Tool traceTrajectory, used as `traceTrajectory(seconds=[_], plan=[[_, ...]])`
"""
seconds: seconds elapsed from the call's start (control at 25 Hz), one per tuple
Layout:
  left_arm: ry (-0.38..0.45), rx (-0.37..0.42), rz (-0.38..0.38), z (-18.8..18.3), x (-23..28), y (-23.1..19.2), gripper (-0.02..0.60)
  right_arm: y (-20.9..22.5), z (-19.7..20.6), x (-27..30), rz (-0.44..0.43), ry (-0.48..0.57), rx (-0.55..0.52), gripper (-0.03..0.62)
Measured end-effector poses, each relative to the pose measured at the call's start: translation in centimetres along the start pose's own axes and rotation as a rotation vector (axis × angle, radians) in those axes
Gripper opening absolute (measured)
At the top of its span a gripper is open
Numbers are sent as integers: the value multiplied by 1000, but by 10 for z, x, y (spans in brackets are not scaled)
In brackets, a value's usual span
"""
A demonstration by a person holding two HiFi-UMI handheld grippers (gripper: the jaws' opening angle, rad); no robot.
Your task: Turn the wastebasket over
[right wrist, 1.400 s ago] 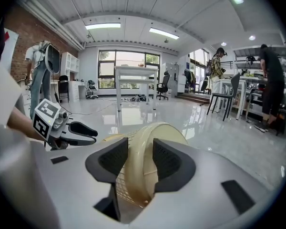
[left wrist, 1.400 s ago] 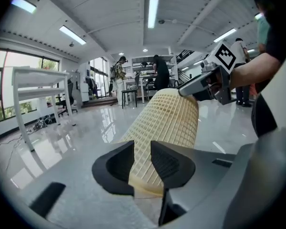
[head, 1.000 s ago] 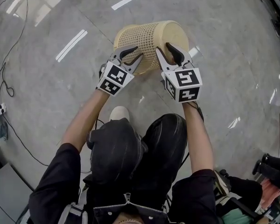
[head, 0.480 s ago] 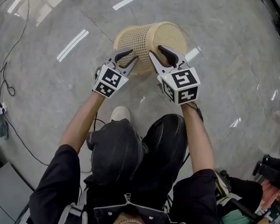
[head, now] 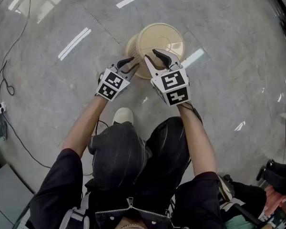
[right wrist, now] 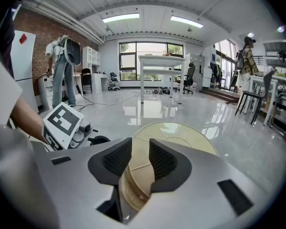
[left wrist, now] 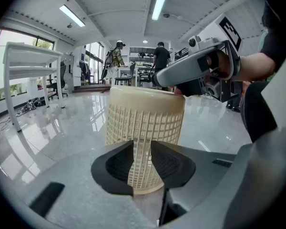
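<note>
Cream plastic lattice, the wastebasket [head: 162, 39] stands on the polished floor [head: 219, 27] with its solid base up and its mouth down, so the turn itself looks done. The left gripper [head: 132, 65] sits against the lower wall, jaws apart and pinching nothing, with lattice showing through the gap. The right gripper [head: 150, 56] lies over the base's near edge, its jaws closing with that edge in the gap, not clamped on it. Backing both tools off seems all that remains; whether the rim sits flat is hidden.
</note>
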State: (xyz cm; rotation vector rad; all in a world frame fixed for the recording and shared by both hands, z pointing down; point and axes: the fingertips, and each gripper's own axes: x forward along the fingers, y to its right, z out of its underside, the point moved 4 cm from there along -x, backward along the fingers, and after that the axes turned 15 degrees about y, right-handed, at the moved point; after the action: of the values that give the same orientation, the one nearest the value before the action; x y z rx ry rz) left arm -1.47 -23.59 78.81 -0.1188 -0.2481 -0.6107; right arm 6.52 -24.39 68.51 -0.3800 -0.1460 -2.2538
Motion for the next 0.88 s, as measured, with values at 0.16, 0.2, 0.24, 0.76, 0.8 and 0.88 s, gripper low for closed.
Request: traceTrajectory(seconds=[0.16,0.2,0.24,0.76,0.8,0.88], plan=[[5,-11,-3,4,-6,2,106,-8,7,8,-11,-32,-49,117],[13,-14,-8,3,-7,0,106,-9,8,9,-10,-36,-62,117],[21,-19,-14,1,-8,-2,104,-9,8,9,-10,-39,-73,117],[142,-19,-68,-47,-23,-24,104,1,4,-3,40,37,-27,112],[156,-14,-69,-53,-24,-24,104,4,4,-5,52,42,-17,112],[187,-4,-75,-67,-23,-24,104,12,3,-10,82,52,-1,112]])
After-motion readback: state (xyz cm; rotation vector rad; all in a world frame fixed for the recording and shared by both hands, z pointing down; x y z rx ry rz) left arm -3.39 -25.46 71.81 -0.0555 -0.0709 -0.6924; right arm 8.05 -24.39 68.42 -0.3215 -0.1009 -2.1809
